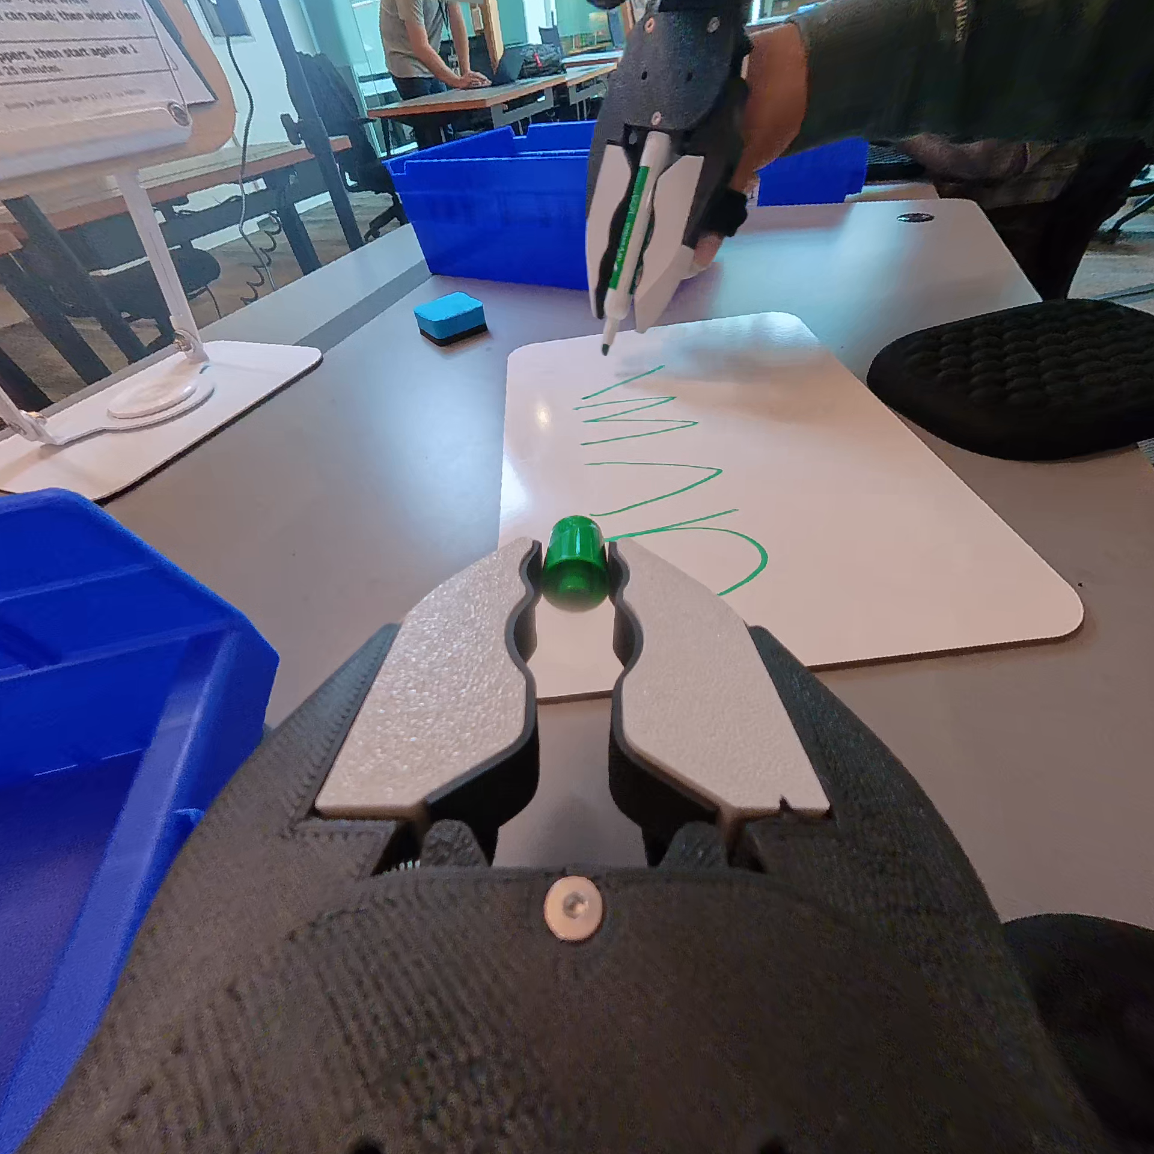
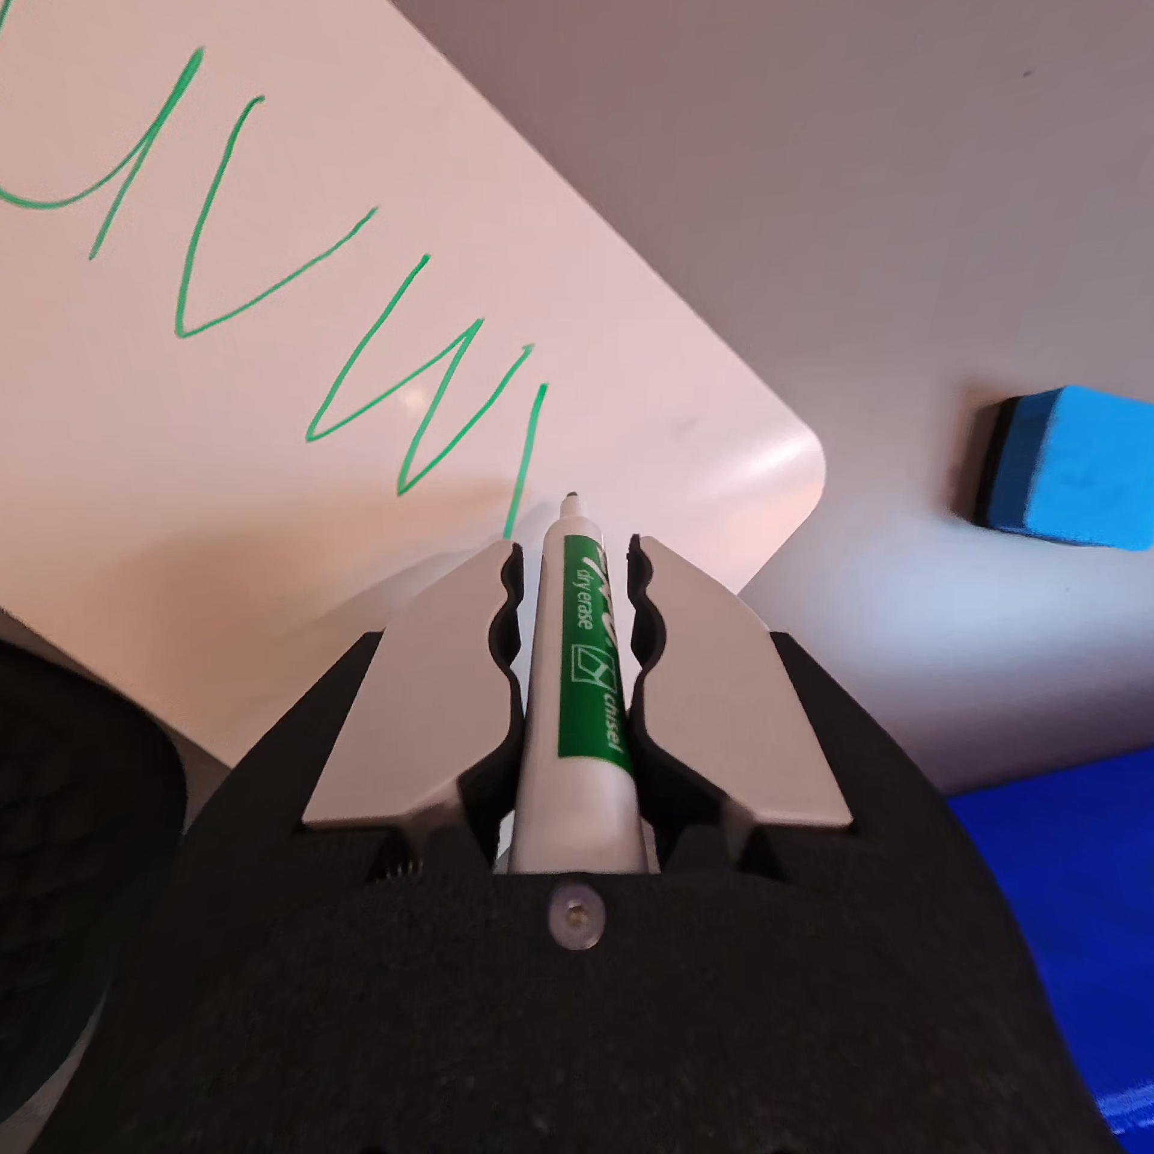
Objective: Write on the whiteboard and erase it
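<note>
Right hand-held gripper (image 2: 574,543) gripping marker (image 2: 577,687), tip hovering just above whiteboard (image 1: 874,499) far edge; left hand-held gripper (image 1: 574,549) pinching cap (image 1: 574,562). Keep pen steep w/ light, even pressure.

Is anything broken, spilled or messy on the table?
No, nothing stands out. The whiteboard lies flat with green scribbles on it, as planned. The right tongs hold the uncapped marker, the left tongs hold its green cap, and the blue eraser waits beside the board.
</note>
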`<control>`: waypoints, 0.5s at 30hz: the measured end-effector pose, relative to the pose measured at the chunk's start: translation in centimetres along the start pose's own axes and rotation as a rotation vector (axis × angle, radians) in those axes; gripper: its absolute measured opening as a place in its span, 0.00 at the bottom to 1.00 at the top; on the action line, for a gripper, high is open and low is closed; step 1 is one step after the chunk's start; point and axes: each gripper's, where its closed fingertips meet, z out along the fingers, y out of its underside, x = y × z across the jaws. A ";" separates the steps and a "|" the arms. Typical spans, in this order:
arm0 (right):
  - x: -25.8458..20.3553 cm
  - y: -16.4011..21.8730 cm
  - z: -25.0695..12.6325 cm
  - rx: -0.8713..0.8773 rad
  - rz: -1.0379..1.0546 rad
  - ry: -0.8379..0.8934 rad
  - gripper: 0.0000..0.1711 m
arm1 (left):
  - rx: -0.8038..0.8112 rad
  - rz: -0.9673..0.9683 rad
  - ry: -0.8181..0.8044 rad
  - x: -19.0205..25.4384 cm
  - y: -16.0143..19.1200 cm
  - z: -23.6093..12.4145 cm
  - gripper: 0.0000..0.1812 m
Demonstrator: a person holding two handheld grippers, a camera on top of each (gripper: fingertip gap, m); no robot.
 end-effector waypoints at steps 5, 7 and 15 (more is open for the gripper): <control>1.2 -0.6 1.0 -0.015 0.000 0.002 0.19 | 0.000 0.000 0.001 0.0 0.0 0.0 0.11; 0.9 -0.4 1.4 -0.030 -0.004 -0.009 0.19 | 0.001 -0.001 0.003 0.1 0.0 0.0 0.11; -3.1 0.6 0.9 -0.060 -0.036 -0.073 0.19 | -0.002 0.002 0.005 0.2 0.0 0.0 0.11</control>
